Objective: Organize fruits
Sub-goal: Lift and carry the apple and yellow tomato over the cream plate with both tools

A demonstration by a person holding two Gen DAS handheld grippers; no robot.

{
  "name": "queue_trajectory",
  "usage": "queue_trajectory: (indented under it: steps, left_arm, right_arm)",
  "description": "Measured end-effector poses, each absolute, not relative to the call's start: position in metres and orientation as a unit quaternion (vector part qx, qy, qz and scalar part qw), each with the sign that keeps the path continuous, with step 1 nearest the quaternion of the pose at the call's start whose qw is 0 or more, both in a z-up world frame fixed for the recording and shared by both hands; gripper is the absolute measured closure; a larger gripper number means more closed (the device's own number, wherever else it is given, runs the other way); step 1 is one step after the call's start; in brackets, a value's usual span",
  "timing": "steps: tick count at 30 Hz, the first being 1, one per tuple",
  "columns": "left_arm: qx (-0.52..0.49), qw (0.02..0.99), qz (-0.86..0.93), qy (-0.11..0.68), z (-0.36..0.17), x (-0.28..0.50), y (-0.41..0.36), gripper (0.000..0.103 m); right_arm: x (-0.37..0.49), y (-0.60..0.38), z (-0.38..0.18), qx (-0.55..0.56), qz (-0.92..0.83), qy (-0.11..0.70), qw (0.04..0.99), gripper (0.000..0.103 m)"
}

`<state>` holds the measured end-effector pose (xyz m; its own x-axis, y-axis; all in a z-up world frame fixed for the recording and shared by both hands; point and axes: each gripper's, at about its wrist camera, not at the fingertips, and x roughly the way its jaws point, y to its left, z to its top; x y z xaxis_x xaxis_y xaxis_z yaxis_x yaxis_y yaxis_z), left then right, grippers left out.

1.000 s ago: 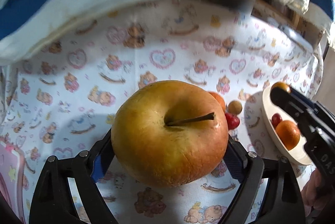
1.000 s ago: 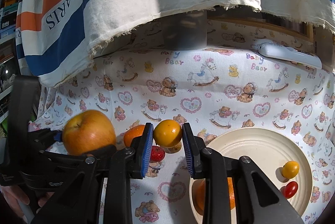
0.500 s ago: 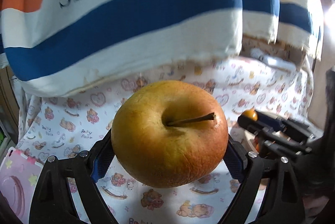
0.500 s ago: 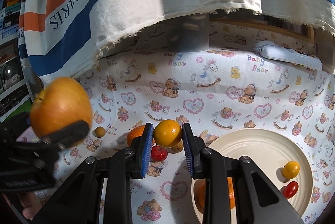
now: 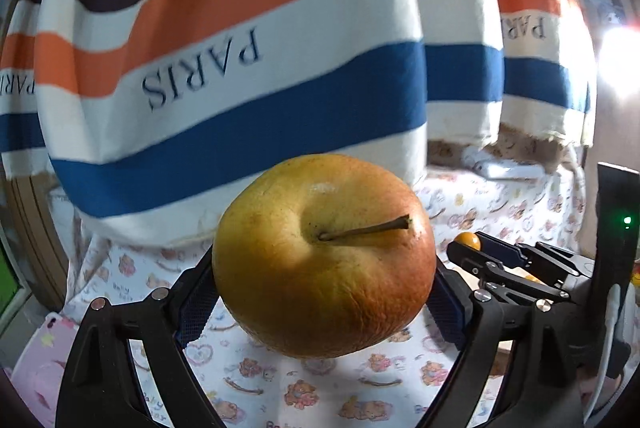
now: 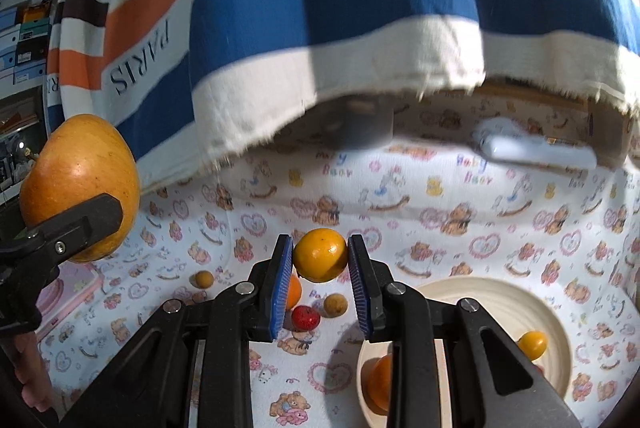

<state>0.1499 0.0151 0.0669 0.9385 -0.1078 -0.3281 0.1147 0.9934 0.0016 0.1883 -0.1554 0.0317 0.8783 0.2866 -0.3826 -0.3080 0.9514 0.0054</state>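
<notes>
Two fruits are held clear of the bear-print cloth (image 6: 400,212): the left gripper (image 5: 324,292), jaws spread wide, clamps the big, heavy-looking yellow-red apple (image 5: 324,256) across its firm middle. The right gripper (image 6: 320,260) pinches a small, smooth orange tomato-like fruit (image 6: 320,254) that is probably light, slippery and easily bruised, near the cream ribbed plate (image 6: 480,300).

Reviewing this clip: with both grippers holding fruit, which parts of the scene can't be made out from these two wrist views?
- Plate, right wrist view: its near part and an orange fruit on it are hidden by the right gripper.
- Tablecloth, left wrist view: the middle is blocked by the apple.
- White object at the back: blurred, unidentifiable.
- Dark object under the striped cloth: shadowed, blurred.
</notes>
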Motion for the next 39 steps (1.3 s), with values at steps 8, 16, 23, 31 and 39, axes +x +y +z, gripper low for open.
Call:
queue_trajectory:
  steps: [8,16,23,31,39]
  left_arm:
    - [0.015,0.984,-0.105,0.142,0.092,0.130,-0.015,0.014]
    - [0.017,0.974,-0.156,0.165,0.099,0.136,-0.063,0.014]
    - [0.005,0.958,-0.183,0.221,0.080,0.178,-0.107,0.014]
    - [0.001,0.920,-0.216,0.326,0.045,0.241,-0.147,0.014]
    - [0.024,0.893,-0.234,0.385,0.008,0.276,-0.176,0.014]
  right_arm:
    - [0.157,-0.205,0.068,-0.046,0.125,0.145,0.980,0.074]
    - [0.146,-0.272,0.079,-0.031,0.076,0.128,0.988,0.074]
    - [0.162,-0.318,0.061,0.001,0.038,0.148,0.988,0.074]
    - [0.183,-0.339,0.044,0.008,0.015,0.181,0.983,0.074]
    - [0.199,-0.341,0.025,0.007,0.011,0.219,0.976,0.074]
